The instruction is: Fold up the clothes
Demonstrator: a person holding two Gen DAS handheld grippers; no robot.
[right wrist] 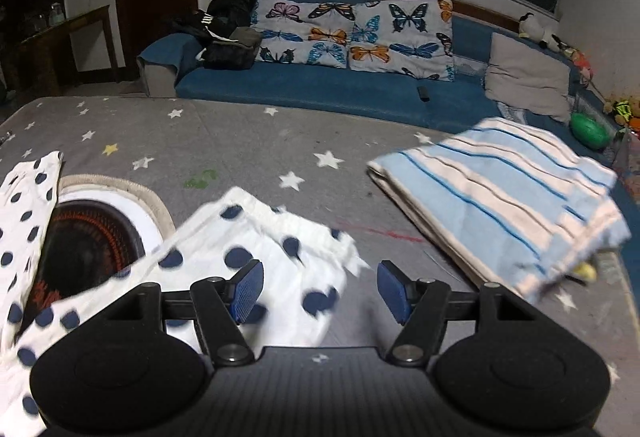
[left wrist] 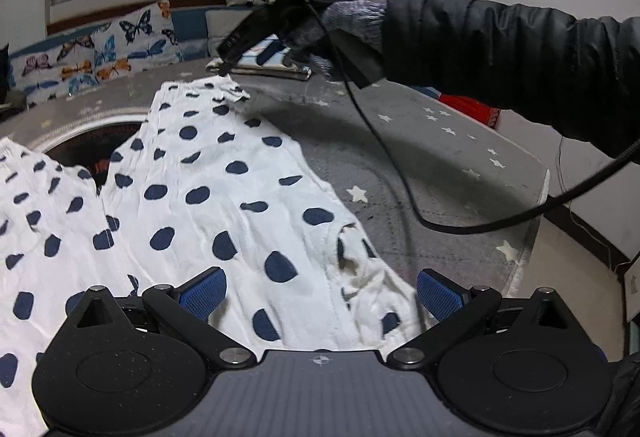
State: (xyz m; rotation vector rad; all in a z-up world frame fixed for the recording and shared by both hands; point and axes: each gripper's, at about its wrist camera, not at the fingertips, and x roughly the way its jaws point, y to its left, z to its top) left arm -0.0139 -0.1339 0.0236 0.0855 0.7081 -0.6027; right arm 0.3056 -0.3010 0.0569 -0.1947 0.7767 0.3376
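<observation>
White cotton scattered with navy polka dots, the garment (left wrist: 208, 197) lies spread over a grey star-printed table cover (left wrist: 460, 173), one edge draping across a round opening with a dark heater (right wrist: 86, 245) inside. The left gripper (left wrist: 320, 295) hangs above the near part of the garment with its blue pads well apart and nothing pinched between them. The right gripper (right wrist: 320, 291) hangs over the garment's far corner, its jaws also spread, the cloth lying below the pads rather than gripped. In the left wrist view a black puffy sleeve (left wrist: 500, 49) reaches across to that gripper. A folded blue-and-white striped cloth (right wrist: 504, 205) rests on the same cover, near the corner. Behind stands a blue sofa (right wrist: 320, 85) with butterfly cushions (right wrist: 352, 33).
</observation>
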